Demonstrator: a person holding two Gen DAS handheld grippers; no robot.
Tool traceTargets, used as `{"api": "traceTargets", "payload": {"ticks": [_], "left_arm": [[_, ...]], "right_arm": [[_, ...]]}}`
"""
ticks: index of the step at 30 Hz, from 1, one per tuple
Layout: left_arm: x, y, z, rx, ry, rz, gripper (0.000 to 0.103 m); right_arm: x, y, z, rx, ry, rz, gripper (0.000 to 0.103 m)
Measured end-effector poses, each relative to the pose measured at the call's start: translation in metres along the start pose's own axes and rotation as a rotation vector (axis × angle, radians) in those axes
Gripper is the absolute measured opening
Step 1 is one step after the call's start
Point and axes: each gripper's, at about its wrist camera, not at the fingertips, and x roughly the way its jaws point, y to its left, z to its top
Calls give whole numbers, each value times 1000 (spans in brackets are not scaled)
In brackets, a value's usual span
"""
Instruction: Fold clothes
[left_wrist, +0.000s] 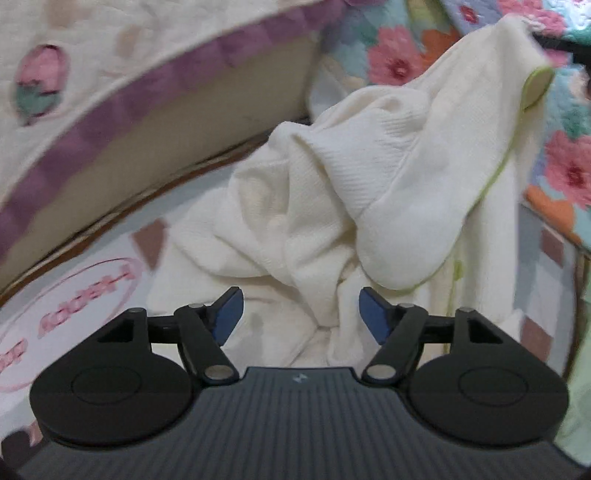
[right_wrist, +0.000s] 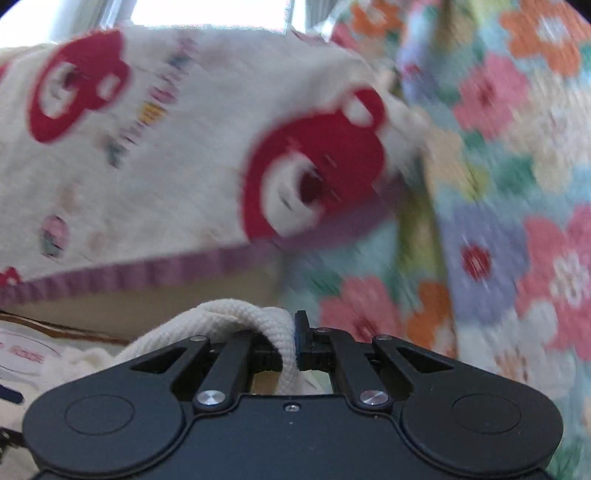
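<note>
Lying rumpled on the printed mat (left_wrist: 92, 295) just below the purple-edged cushion (left_wrist: 110, 110), the cream garment (left_wrist: 295, 206) is being lifted at one end toward the floral quilt (left_wrist: 402, 55). Judging by this, it is being shaken out for folding; the next move calls for a second grip. Beside the garment, the left gripper (left_wrist: 301, 314) is hanging spread and empty, while the right gripper (right_wrist: 290, 347) is pinching a cream ribbed fold. Pink mat lettering is too blurred to read.
</note>
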Motion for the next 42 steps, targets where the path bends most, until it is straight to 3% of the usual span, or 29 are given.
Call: {"api": "traceTargets", "payload": {"ticks": [2,4,6,7,9,11,13,16,18,21,23,25,26,27,30,33,38,42], "left_arm": [[5,8,-1,7,26,-19,69],[8,21,-1,-18,47,3,69],[9,36,-1,-58,62,33,69],[8,43,-2,-78,66,50,69],[9,56,-7,-105,84,90,69],[10,63,-14,-106,104,124,69],[7,66,-22,-85,120,133,69],[5,55,-34,-16,161,66,77],[10,40,-41,59,186,96,88],[20,22,-50,156,217,171,91],[24,22,-51,115,183,237,93],[24,31,-50,-1,175,251,85],[22,35,-50,-28,158,256,72],[20,38,-50,-48,142,264,52],[13,44,-47,-17,135,289,14],[-2,43,-43,8,94,382,6],[-43,57,-25,-10,-84,606,6],[-84,82,-13,-98,-177,645,6]], "right_arm": [[21,-12,-20,-25,24,41,7],[49,-20,-38,-9,163,93,12],[58,-1,-54,-81,273,42,17],[54,14,-61,-151,275,32,20],[40,40,-70,-237,237,57,49],[29,61,-72,-261,220,122,54],[26,71,-66,-186,232,205,54],[28,75,-57,-3,272,350,54],[33,78,-55,134,325,463,54],[36,92,-61,286,389,574,55],[38,105,-66,333,427,592,56],[38,118,-71,335,435,602,56],[38,122,-73,331,436,606,56],[38,124,-75,329,439,611,56],[39,128,-79,322,447,625,56],[39,132,-83,314,455,638,56],[40,147,-87,265,457,643,55],[45,161,-89,240,462,619,55]]}}
